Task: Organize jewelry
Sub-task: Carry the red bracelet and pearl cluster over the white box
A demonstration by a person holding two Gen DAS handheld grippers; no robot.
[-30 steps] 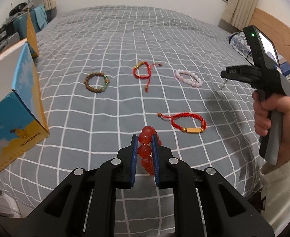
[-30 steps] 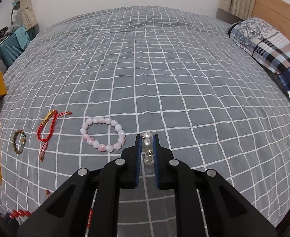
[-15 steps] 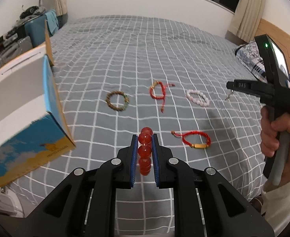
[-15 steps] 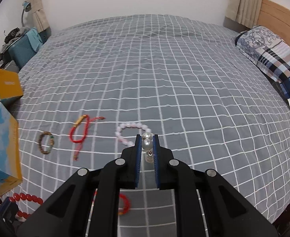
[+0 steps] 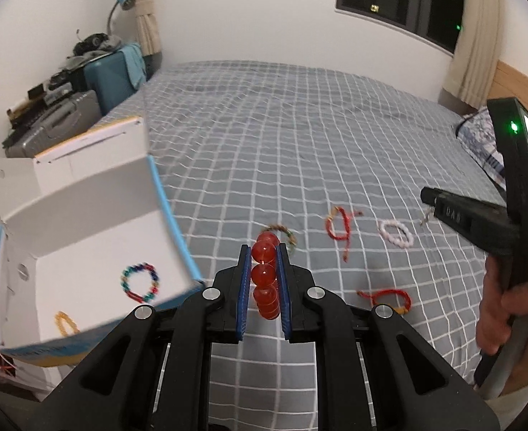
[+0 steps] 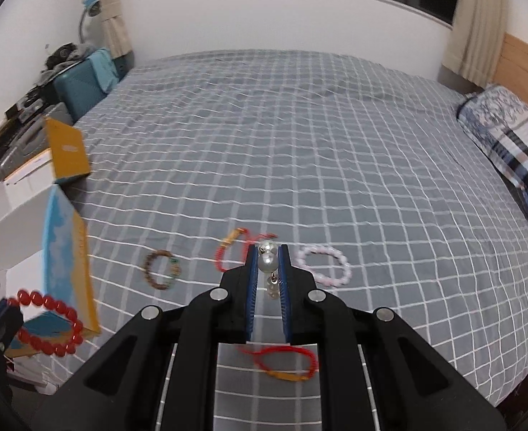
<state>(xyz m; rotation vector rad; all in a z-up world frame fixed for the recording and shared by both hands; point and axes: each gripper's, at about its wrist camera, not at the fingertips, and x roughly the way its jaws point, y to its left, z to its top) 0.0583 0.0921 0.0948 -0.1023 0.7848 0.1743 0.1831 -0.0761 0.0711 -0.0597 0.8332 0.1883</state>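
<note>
My left gripper (image 5: 263,251) is shut on a red bead bracelet (image 5: 264,273), held in the air beside the open white box (image 5: 84,222); the bracelet also shows in the right wrist view (image 6: 48,323). The box holds a multicoloured bracelet (image 5: 140,282) and a yellow one (image 5: 65,323). My right gripper (image 6: 267,255) is shut on a pearl earring (image 6: 267,260), above the bed. On the grey checked bedspread (image 6: 300,143) lie a brown bead bracelet (image 6: 161,269), a red cord bracelet (image 6: 230,251), a pink bead bracelet (image 6: 323,265) and a red cord bracelet with a gold bar (image 6: 285,362).
The box's orange lid flap (image 6: 66,154) stands open at the bed's left edge. A teal suitcase (image 5: 111,75) and clutter sit beyond it. A plaid pillow (image 6: 508,151) lies at the right by the wooden headboard.
Both grippers have risen and pulled back from the bed. The left one has swung left with the red bracelet, so the inside of the box now shows.
</note>
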